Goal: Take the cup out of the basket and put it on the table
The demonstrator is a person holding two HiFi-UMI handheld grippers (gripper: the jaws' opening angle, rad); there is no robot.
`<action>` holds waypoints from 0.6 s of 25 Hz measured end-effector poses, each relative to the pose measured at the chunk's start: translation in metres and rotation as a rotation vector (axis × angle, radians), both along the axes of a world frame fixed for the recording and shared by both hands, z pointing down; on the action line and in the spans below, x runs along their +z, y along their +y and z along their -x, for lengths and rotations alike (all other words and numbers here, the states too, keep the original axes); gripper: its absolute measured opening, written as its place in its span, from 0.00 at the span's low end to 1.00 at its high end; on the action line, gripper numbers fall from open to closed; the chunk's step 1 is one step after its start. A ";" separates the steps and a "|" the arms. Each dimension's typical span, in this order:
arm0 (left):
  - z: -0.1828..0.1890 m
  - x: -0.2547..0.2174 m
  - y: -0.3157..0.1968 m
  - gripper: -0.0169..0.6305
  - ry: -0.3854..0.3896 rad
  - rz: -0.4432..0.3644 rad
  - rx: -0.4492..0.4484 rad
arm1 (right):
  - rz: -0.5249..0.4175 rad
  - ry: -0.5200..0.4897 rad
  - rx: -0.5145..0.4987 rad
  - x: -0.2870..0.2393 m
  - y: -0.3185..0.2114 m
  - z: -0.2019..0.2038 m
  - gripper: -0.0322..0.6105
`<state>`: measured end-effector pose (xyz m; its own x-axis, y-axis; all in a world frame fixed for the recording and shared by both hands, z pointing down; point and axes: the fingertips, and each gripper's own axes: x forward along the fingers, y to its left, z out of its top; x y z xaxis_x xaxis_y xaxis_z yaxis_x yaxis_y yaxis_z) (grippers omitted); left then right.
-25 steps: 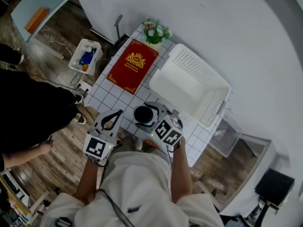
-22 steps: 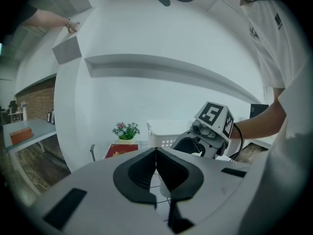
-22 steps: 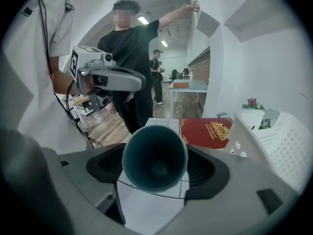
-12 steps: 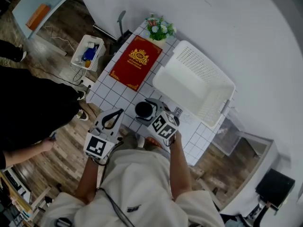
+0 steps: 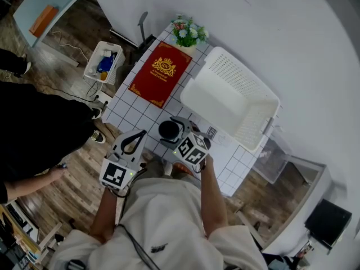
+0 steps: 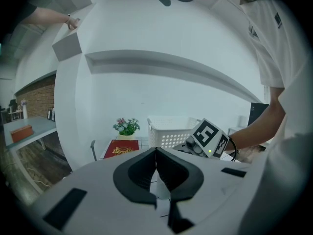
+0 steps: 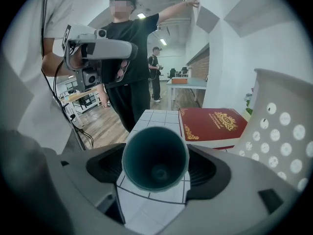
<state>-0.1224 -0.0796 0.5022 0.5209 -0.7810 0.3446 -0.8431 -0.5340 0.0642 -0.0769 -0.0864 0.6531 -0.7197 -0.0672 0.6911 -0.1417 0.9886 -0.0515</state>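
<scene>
A white cup with a dark teal inside (image 7: 155,158) sits between the jaws of my right gripper (image 7: 155,166), which is shut on it, the cup's mouth tipped toward the camera. From the head view the cup (image 5: 169,130) is over the white tiled table (image 5: 133,110), just in front of the white perforated basket (image 5: 230,103). I cannot tell whether its base touches the tiles. My right gripper (image 5: 173,133) is at the table's near edge. My left gripper (image 5: 139,135) hangs off that edge to the left, shut and holding nothing (image 6: 156,169).
A red book (image 5: 159,73) lies at the table's left end with a small potted plant (image 5: 188,32) behind it. The basket (image 7: 283,126) rises close on the right of the cup. A person in black (image 7: 132,58) stands on the wooden floor beyond the table.
My right gripper has shifted a little up and left over the table with the cup in it. The left gripper has stayed where it was.
</scene>
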 end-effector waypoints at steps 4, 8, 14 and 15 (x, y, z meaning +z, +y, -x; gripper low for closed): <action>-0.001 0.000 -0.001 0.04 0.004 0.005 -0.002 | -0.001 0.002 -0.008 0.001 0.000 0.004 0.64; 0.000 0.001 -0.001 0.04 0.001 0.008 -0.004 | 0.016 -0.005 -0.005 0.002 -0.003 0.008 0.64; 0.000 0.003 -0.001 0.04 0.000 0.009 -0.003 | 0.031 -0.018 -0.007 0.003 -0.004 0.009 0.64; -0.001 0.003 -0.001 0.04 0.001 0.010 -0.003 | 0.030 -0.018 -0.008 0.003 -0.004 0.009 0.64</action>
<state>-0.1218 -0.0809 0.5053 0.5191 -0.7789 0.3520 -0.8444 -0.5312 0.0698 -0.0861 -0.0903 0.6557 -0.7324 -0.0405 0.6797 -0.1326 0.9876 -0.0840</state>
